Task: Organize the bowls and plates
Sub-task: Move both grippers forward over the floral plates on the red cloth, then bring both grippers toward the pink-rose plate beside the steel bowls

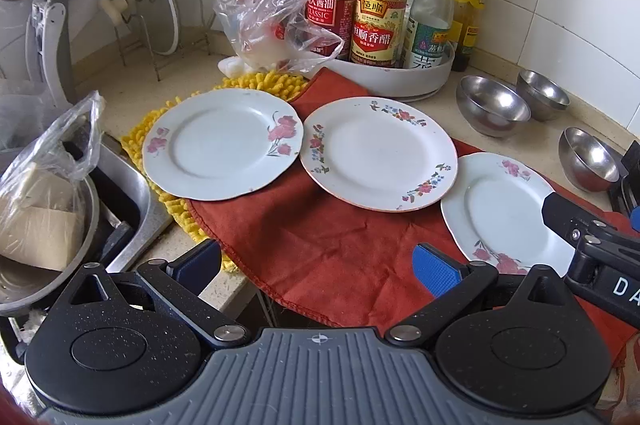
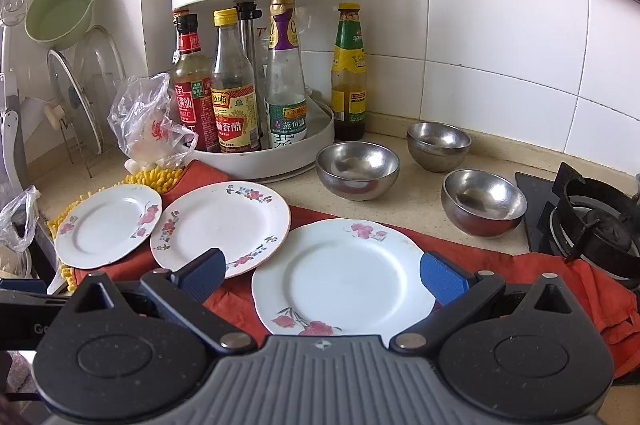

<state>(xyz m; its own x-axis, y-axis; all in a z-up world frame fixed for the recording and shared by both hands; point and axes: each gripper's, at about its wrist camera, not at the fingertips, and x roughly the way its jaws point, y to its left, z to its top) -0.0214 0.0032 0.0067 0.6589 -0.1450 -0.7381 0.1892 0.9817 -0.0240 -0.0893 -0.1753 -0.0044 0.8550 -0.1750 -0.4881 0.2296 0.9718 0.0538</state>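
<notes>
Three white flowered plates lie in a row on a red cloth [image 1: 320, 245]: a left plate [image 1: 222, 141] [image 2: 106, 223], a middle plate [image 1: 378, 153] [image 2: 220, 225] and a right plate [image 1: 504, 209] [image 2: 340, 273]. Three steel bowls stand apart on the counter behind them: [image 2: 357, 169], [image 2: 438, 145], [image 2: 484, 201]; they also show in the left wrist view [image 1: 492, 105]. My left gripper [image 1: 320, 265] is open and empty above the cloth's front. My right gripper [image 2: 322, 275] is open and empty, its fingers on either side of the right plate, above it.
A white turntable rack [image 2: 308, 149] with sauce bottles stands at the back. A plastic bag [image 1: 276, 21] and a yellow mat [image 1: 256, 81] lie beside it. A sink [image 1: 120, 193] with a pot is at the left. A gas burner [image 2: 596, 225] is at the right.
</notes>
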